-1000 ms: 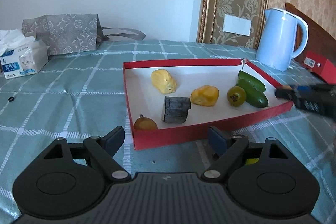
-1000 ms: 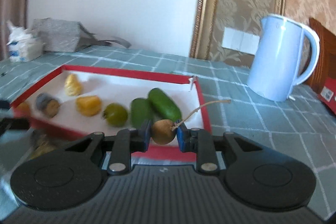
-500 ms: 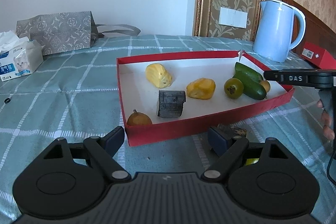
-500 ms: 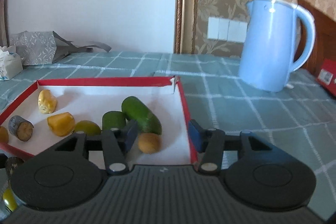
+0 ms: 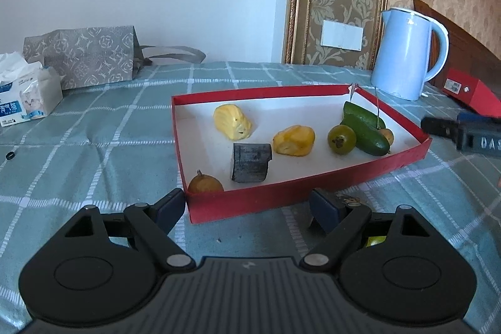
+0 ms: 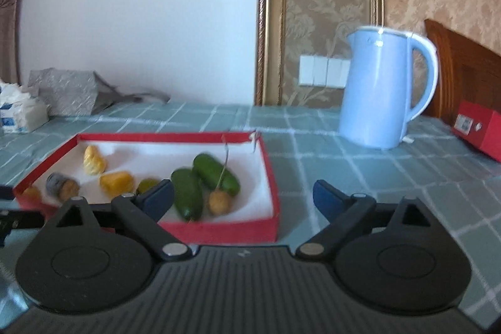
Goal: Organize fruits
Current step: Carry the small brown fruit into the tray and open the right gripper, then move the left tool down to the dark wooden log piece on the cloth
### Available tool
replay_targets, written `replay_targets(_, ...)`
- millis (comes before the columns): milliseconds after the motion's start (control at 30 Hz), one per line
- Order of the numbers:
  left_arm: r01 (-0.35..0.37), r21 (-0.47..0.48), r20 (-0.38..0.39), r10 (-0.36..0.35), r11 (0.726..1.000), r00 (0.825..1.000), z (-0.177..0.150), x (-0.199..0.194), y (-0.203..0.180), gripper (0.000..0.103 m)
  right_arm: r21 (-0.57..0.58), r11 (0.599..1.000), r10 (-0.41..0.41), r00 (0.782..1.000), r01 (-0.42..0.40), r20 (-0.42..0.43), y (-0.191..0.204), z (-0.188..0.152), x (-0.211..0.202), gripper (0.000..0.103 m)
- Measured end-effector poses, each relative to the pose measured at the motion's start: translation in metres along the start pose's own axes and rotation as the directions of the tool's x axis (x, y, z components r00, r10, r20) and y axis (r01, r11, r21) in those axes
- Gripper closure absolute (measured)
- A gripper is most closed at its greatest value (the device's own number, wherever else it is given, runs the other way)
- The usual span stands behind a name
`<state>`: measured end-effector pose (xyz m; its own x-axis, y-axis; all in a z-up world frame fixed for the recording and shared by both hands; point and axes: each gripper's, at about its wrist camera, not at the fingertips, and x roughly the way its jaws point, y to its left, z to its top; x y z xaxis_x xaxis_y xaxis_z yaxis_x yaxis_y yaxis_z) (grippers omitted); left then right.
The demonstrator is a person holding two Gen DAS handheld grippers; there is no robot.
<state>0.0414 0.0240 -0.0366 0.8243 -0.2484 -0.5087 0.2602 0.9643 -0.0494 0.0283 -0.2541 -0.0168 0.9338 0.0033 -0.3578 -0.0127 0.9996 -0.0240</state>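
A red box (image 5: pixel 307 193) with a white floor holds two yellow fruits (image 5: pixel 232 121), a grey cylinder piece (image 5: pixel 250 162), a brown round fruit (image 5: pixel 205 184), a green round fruit (image 5: pixel 342 139) and two cucumbers (image 5: pixel 364 135). A small brown fruit with a long stem (image 6: pixel 220 202) lies free beside the cucumbers (image 6: pixel 188 193). My right gripper (image 6: pixel 242 193) is at the box's near right corner. Its jaws are opening wide and nothing is pressed between them. My left gripper (image 5: pixel 247 204) stands open before the box's front wall. A dark item (image 5: pixel 347 200) and a yellow-green one (image 5: pixel 374 241) lie on the cloth behind its right finger.
A light blue kettle (image 5: pixel 407 55) stands behind the box on the right, next to a red carton (image 5: pixel 472 93). At the far left are a tissue pack (image 5: pixel 26 96), a grey patterned bag (image 5: pixel 84 55) and a small black ring (image 5: pixel 11 155). A checked green cloth covers the table.
My right gripper went from shut on the stemmed brown fruit to wide open. The fruit now lies in the box by the cucumbers, and the gripper has drawn back. The left gripper kept still.
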Motion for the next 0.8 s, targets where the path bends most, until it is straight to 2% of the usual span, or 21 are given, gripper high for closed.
replay_targets(167, -0.034, -0.024, 0.027, 0.035, 0.999, 0.999, 0.003, -0.002, 0.005, 0.015, 0.017, 1.000, 0.019, 0.999, -0.019, -0.028, 0.001, -0.007, -0.003, 0.000)
replay_targets(267, 0.036, -0.060, 0.028, -0.035, 0.998, 0.999, 0.003, -0.004, 0.010, 0.015, 0.024, 0.999, 0.028, 0.999, -0.028, -0.037, 0.000, -0.009, -0.002, 0.000)
replay_targets(300, 0.051, -0.059, 0.033, -0.049, 0.997, 0.998, 0.004, -0.005, 0.009, 0.012, 0.028, 0.999, 0.032, 0.998, -0.031, -0.046, 0.000, -0.009, -0.001, 0.000)
replay_targets(467, 0.042, -0.019, 0.036, -0.041, 0.999, 0.999, 0.003, -0.004, 0.002, 0.008, 0.063, 0.996, 0.072, 0.993, -0.066, -0.091, -0.003, -0.010, 0.004, 0.000)
replay_targets(567, 0.036, -0.054, 0.047, -0.034, 0.998, 0.998, 0.004, -0.005, 0.008, 0.008, 0.067, 0.995, 0.079, 0.993, -0.073, -0.090, -0.002, -0.011, 0.004, 0.000)
replay_targets(700, 0.094, -0.088, 0.046, -0.090, 0.992, 0.995, 0.005, -0.007, 0.015, 0.008, 0.051, 0.996, 0.082, 0.992, -0.077, -0.091, 0.000, -0.010, 0.003, 0.000)
replay_targets(800, 0.120, -0.051, 0.048, -0.117, 0.992, 0.992, 0.004, -0.008, 0.009, 0.003, 0.042, 0.996, 0.087, 0.991, -0.084, -0.099, 0.002, -0.011, 0.004, 0.000)
